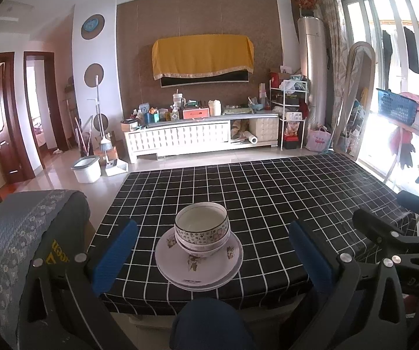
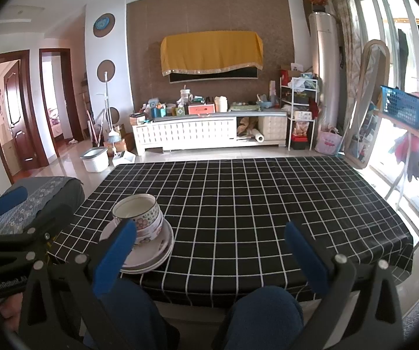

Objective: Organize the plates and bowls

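Observation:
Two floral bowls point(image 1: 201, 227) sit nested on a stack of pale plates point(image 1: 198, 265) near the front left edge of the black checked table point(image 1: 268, 192). My left gripper point(image 1: 214, 250) is open and empty, held back at the table's front edge, its blue pads either side of the stack. In the right wrist view the bowls point(image 2: 138, 213) and plates point(image 2: 148, 250) lie at the left, partly behind a blue pad. My right gripper point(image 2: 209, 250) is open and empty, to the right of the stack. The right gripper also shows in the left wrist view point(image 1: 384, 227).
A grey patterned chair back point(image 1: 31, 227) stands left of the table. My knees in blue point(image 2: 268, 309) are below the front edge. Beyond the table are a white bucket point(image 1: 86, 169), a TV cabinet point(image 1: 200, 137) and a drying rack point(image 1: 413, 134) at right.

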